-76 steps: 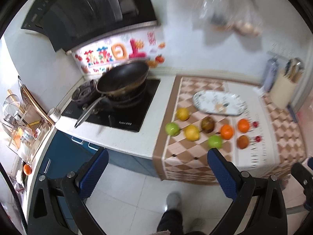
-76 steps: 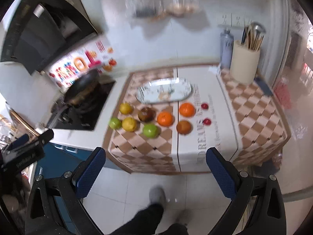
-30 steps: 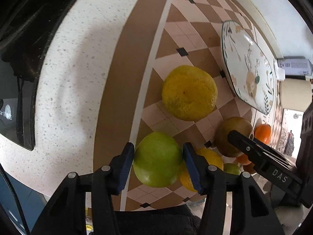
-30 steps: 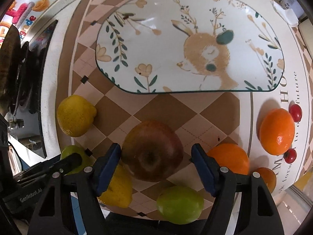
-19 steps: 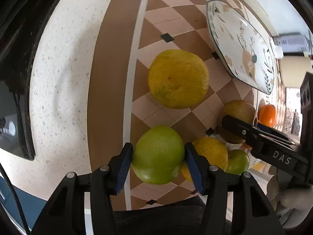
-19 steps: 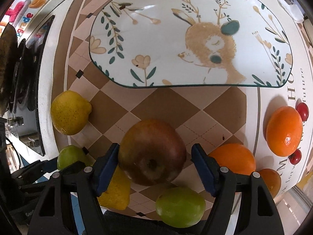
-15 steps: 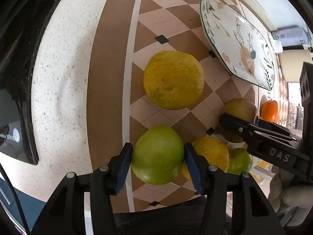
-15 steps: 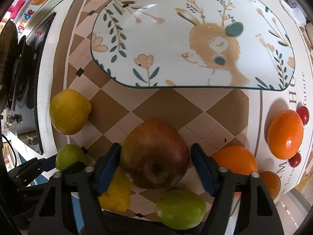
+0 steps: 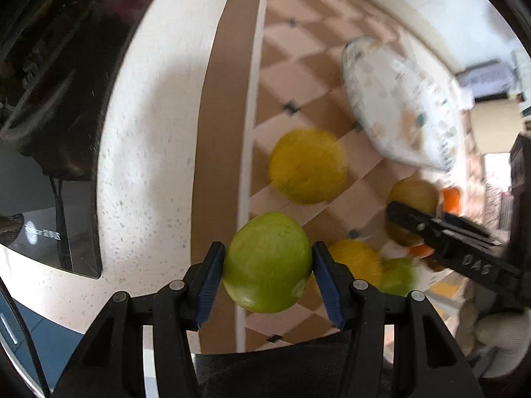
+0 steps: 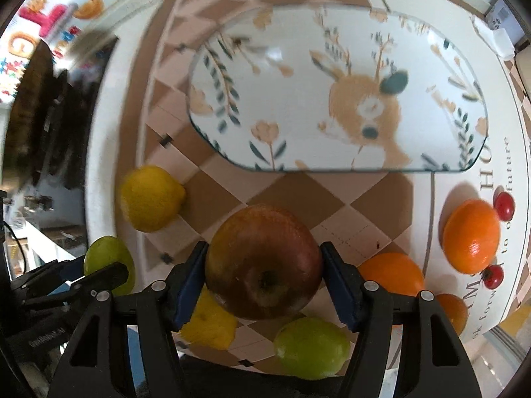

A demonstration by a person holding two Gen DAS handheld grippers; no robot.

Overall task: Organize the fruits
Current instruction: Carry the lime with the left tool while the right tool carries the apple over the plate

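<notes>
Both fruits lifted since 0.5 s ago, left claw (image 9: 268, 282) clamping smooth green apple (image 9: 267, 262), right claw (image 10: 264, 287) clamping red-brown apple (image 10: 264, 261)

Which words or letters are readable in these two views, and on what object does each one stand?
"DAS": on the right gripper, seen in the left wrist view.
"HO", "future": partial print on the tablecloth, cut off.
Colourful wall sticker: blurred, unreadable.
Stove panel text: too small.

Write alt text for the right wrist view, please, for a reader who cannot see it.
The right gripper has its blue fingers shut on a reddish-brown apple. Ahead lies an empty deer-print plate on a checkered cloth, with lemons, green fruits, oranges and cherry tomatoes around.
</notes>
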